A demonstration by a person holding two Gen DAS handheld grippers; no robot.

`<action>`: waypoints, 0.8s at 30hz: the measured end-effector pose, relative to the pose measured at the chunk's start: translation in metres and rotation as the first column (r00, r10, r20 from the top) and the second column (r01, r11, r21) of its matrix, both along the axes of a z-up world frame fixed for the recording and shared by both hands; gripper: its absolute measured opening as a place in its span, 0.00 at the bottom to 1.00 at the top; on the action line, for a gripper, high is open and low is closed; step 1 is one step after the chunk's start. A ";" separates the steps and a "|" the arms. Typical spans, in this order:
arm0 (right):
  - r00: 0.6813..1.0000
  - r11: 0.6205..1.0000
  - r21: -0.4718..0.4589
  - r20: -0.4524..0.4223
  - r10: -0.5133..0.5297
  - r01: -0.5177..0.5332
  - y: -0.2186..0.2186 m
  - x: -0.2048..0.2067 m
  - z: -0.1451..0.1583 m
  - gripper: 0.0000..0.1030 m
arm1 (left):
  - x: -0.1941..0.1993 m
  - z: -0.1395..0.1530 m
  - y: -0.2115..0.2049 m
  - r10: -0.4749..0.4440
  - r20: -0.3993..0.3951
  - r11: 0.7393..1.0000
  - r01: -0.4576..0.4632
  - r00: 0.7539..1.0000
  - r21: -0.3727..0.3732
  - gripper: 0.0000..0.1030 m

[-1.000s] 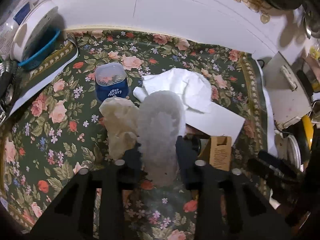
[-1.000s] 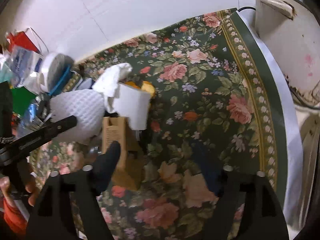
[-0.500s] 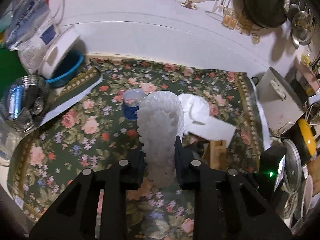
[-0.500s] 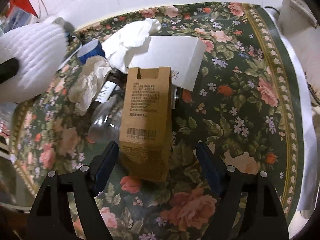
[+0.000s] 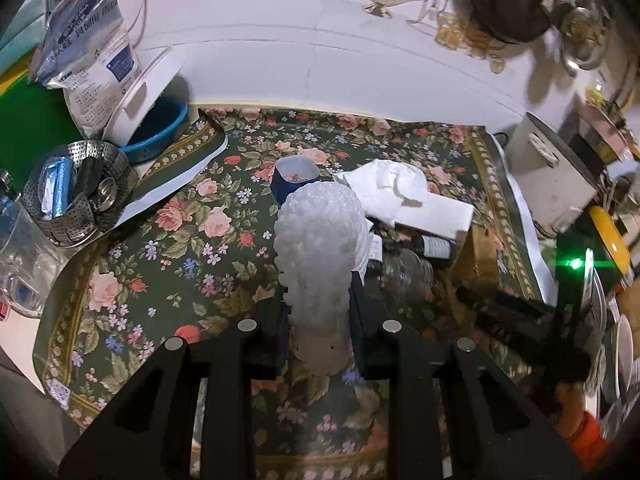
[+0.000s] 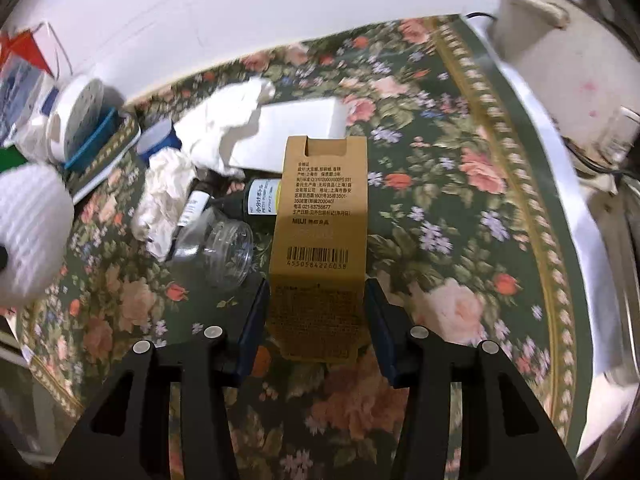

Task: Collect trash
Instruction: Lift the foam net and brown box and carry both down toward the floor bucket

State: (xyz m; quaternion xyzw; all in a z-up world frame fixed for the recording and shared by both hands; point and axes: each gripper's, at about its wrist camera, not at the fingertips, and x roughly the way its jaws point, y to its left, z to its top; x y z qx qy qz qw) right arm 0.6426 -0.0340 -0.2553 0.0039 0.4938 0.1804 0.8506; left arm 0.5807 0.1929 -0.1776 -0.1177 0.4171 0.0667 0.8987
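Note:
My left gripper (image 5: 318,312) is shut on a white foam fruit net (image 5: 318,252) and holds it above the floral cloth (image 5: 180,248); the net also shows at the left of the right wrist view (image 6: 28,232). My right gripper (image 6: 316,312) is shut on a brown cardboard box (image 6: 318,216) that lies on the cloth. Around it lie a clear glass jar (image 6: 218,246), a small dark bottle (image 6: 256,198), crumpled tissue (image 6: 164,196), a white paper towel (image 6: 224,128), a white box (image 6: 296,128) and a blue cup (image 5: 294,176).
A steel steamer basket (image 5: 76,192), a blue basket with a white lid (image 5: 156,128) and a flour bag (image 5: 88,52) stand at the far left. A white appliance (image 5: 548,168) stands at the right edge. The wall runs behind the table.
The left gripper has risen with the foam net, widening its view. The right gripper has moved forward around the brown box and closed on it.

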 end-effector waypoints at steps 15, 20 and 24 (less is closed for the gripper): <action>0.979 0.990 0.122 0.180 -0.094 0.072 -0.027 -0.125 0.097 0.43 | -0.102 0.045 -0.023 -0.191 0.109 0.981 0.191 0.976 0.007 0.24; 0.976 0.990 0.143 0.216 -0.040 0.008 -0.037 -0.167 0.114 0.43 | -0.136 0.050 -0.047 -0.205 0.119 0.979 0.204 0.971 0.019 0.25; 0.975 0.988 0.143 0.223 0.017 -0.050 -0.046 -0.191 0.111 0.43 | -0.164 0.043 -0.073 -0.186 0.113 0.983 0.186 0.976 0.011 0.25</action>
